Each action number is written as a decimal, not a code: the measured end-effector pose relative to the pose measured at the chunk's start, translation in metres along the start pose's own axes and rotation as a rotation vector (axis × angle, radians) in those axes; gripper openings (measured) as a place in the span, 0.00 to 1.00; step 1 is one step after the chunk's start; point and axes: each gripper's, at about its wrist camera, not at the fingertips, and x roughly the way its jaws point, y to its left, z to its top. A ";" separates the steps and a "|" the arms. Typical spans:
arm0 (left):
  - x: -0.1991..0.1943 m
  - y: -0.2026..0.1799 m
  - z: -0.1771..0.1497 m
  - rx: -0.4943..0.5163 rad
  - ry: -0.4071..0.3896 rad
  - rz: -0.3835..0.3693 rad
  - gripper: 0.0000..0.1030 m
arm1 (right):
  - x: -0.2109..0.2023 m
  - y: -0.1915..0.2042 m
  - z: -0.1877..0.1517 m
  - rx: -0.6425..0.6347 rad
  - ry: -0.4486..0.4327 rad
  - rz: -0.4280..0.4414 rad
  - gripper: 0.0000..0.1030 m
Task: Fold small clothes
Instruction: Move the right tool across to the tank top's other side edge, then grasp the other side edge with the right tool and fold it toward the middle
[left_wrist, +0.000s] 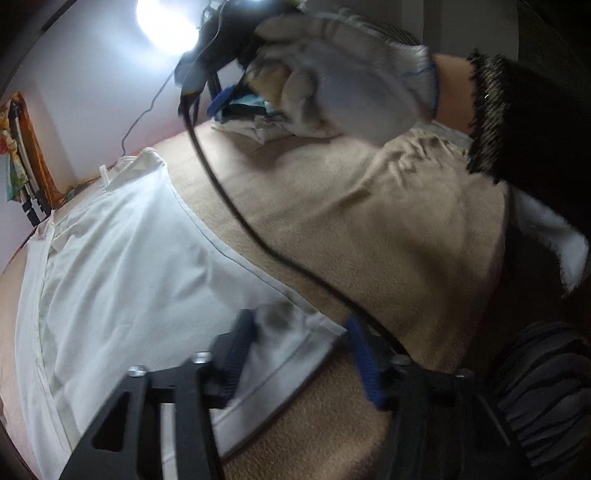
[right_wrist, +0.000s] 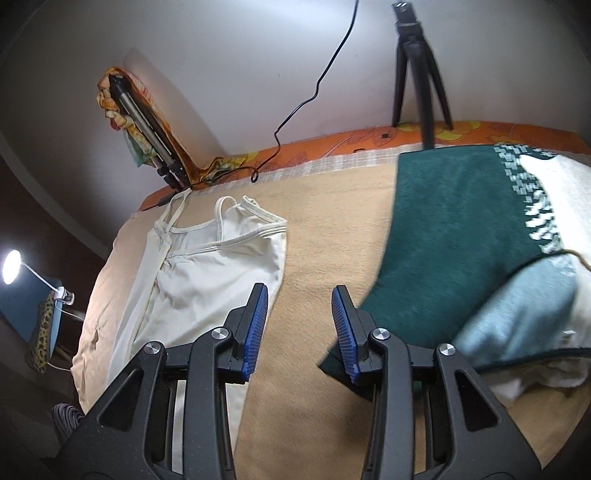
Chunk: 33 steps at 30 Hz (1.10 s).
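Right wrist view: desk lamp (right_wrist: 12, 266) lit at far left edge. White camisole (right_wrist: 207, 266) lies flat on the beige blanket (right_wrist: 325, 229) in left half of frame, straps toward the top, by a folded tripod (right_wrist: 147, 129) in the upper left. Right claw (right_wrist: 300, 325) at bottom centre, jaws wide, nothing between them; left blue pad (right_wrist: 255, 328) sits over the camisole's right edge, contact unclear. Green and white knit sweater (right_wrist: 461, 236) fills the right side, with a standing tripod (right_wrist: 417, 70) above it.

Left wrist view: camisole (left_wrist: 122, 266) fills the left half. Left claw (left_wrist: 299, 358) at bottom centre, jaws wide around the camisole's hem corner, not clamped. Black cable (left_wrist: 236, 206) runs diagonally across the blanket. Gloved right hand (left_wrist: 351, 70) at upper right grips the other claw's handle.
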 end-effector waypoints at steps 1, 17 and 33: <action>0.000 0.003 0.001 -0.012 -0.004 -0.008 0.22 | 0.008 0.004 0.002 -0.006 0.010 0.005 0.37; -0.039 0.048 -0.014 -0.306 -0.093 -0.130 0.05 | 0.098 0.038 0.027 -0.017 0.089 -0.069 0.27; -0.075 0.087 -0.044 -0.520 -0.198 -0.216 0.05 | 0.086 0.105 0.047 -0.131 0.107 -0.234 0.04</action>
